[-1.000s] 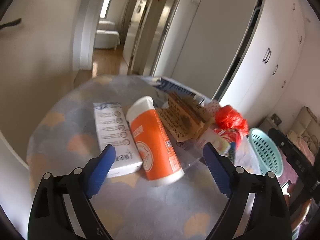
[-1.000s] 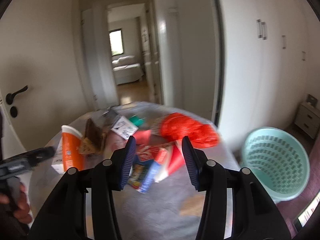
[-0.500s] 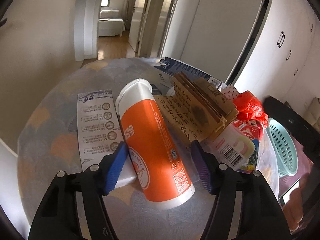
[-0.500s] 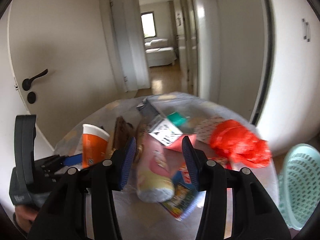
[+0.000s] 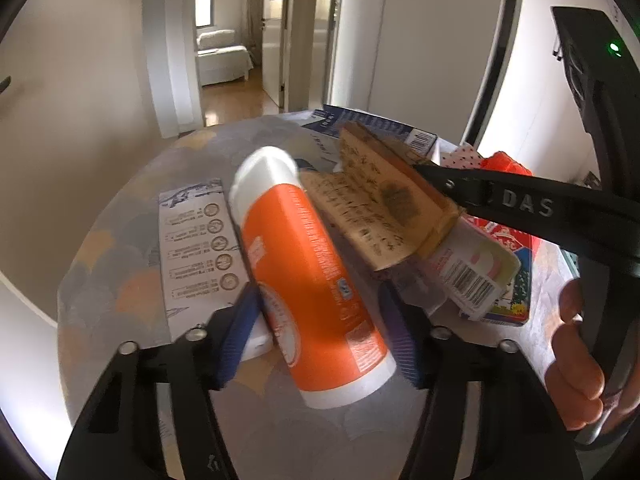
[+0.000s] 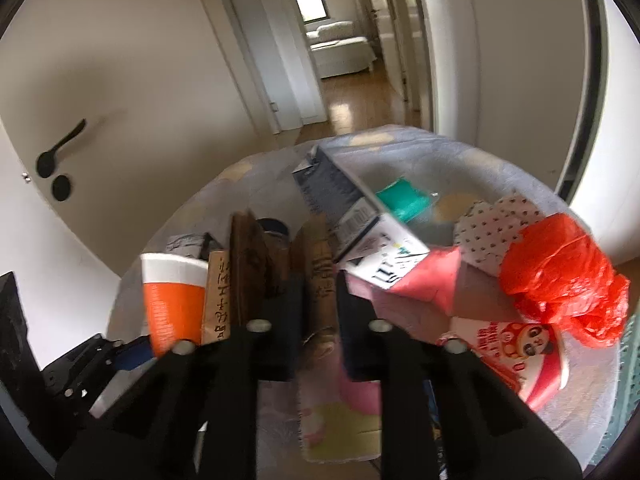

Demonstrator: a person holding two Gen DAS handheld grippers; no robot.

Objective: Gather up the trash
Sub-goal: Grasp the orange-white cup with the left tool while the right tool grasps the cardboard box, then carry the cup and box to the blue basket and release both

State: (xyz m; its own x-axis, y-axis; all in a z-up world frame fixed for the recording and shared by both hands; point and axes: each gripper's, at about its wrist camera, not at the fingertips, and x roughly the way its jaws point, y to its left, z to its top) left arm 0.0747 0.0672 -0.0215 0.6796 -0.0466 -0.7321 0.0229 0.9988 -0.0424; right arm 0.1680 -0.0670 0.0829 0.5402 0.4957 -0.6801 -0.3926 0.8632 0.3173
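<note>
An orange and white tube (image 5: 308,276) lies on the round table (image 5: 120,264) among trash. My left gripper (image 5: 320,336) has its blue pads on both sides of the tube's lower part, closed against it. My right gripper (image 6: 318,316) is shut on a brown folded paper bag with writing (image 6: 320,276); the bag also shows in the left wrist view (image 5: 384,208), with the right gripper's finger reaching onto it. The orange tube shows at the left in the right wrist view (image 6: 172,300).
A white leaflet box (image 5: 200,240) lies left of the tube. A dark carton (image 6: 344,208), a red plastic bag (image 6: 560,284), a pink pack (image 6: 424,292) and a cartoon snack bag (image 6: 524,352) crowd the table's right. A green basket's rim (image 6: 628,360) sits at the right edge.
My left gripper moved forward and closed around the orange tube. My right gripper swung left over the pile and closed on the brown paper bag.
</note>
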